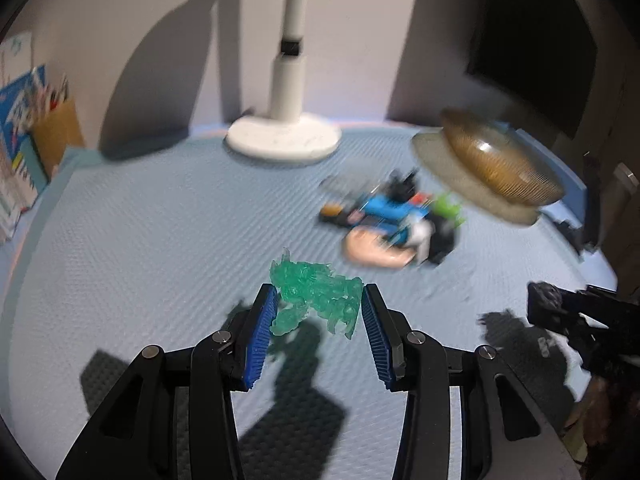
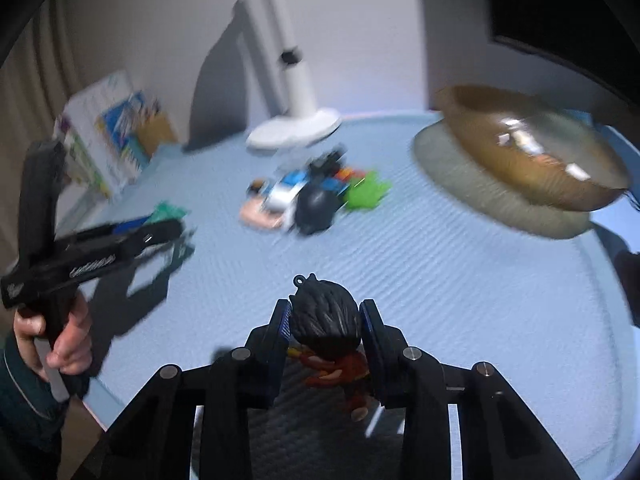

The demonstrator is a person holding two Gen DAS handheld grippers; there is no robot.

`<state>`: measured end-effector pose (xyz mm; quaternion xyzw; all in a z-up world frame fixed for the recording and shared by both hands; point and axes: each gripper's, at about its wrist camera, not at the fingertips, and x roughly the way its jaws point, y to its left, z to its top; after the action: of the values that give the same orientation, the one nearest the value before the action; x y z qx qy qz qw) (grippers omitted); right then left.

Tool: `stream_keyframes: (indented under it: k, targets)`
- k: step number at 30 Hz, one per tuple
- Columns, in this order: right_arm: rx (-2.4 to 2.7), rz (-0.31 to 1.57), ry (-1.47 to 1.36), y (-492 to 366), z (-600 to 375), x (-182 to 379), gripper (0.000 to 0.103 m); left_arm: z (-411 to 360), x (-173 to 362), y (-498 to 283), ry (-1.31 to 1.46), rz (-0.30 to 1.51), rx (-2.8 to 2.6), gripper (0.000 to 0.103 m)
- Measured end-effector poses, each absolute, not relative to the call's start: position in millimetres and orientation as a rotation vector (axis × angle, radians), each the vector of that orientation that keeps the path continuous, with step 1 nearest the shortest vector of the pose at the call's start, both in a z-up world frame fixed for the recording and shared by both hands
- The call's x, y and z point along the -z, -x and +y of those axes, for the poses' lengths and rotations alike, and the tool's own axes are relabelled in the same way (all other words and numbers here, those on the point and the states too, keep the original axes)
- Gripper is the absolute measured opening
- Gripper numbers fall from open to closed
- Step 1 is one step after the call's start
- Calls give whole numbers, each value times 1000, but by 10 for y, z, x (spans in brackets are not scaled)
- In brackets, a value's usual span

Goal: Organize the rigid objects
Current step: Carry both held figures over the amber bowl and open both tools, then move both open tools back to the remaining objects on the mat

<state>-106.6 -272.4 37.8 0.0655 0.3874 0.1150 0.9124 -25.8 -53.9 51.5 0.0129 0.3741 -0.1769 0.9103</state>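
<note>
Left wrist view shows the left gripper [image 1: 319, 312] clamping a translucent green figurine [image 1: 316, 300] above the blue desk mat [image 1: 160, 240], while the right gripper [image 2: 324, 330] grips a dark-haired figurine [image 2: 326, 320]; carry both level to the brown bowl [image 2: 532, 148], releasing low inside.

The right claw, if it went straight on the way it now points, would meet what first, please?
The right claw, shut on a dark-haired figurine, points across bare blue mat toward the toy pile. The black round toy in that pile looks first in line, though blur and fisheye leave depth uncertain.
</note>
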Motion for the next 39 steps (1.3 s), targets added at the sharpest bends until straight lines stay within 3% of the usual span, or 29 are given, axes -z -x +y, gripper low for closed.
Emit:
stream_keyframes:
  k: [7, 14, 27, 29, 31, 34, 39]
  targets:
    - [-22, 655, -218, 948, -3621, -1089, 34, -1353, -1335, -98, -55, 665, 501, 41]
    - [142, 682, -246, 592, -4209, -1574, 34, -2385, -1573, -545, -119, 684, 574, 41]
    - [222, 921, -322, 76, -4616, -966, 34, -3203, -1005, -870, -106, 868, 656, 43]
    - [235, 905, -323, 75, -4651, -992, 35, -3173, -1015, -875, -94, 877, 670, 56]
    - [231, 863, -347, 145, -4681, -1060, 42, -3061, -1092, -847, -72, 857, 663, 82]
    - [230, 790, -368, 305, -4678, -1174, 61, -2763, -1255, -741, -45, 782, 623, 82]
    - [158, 742, -364, 498, -4449, -1301, 61, -2105, -1464, -539, 28, 734, 548, 82]
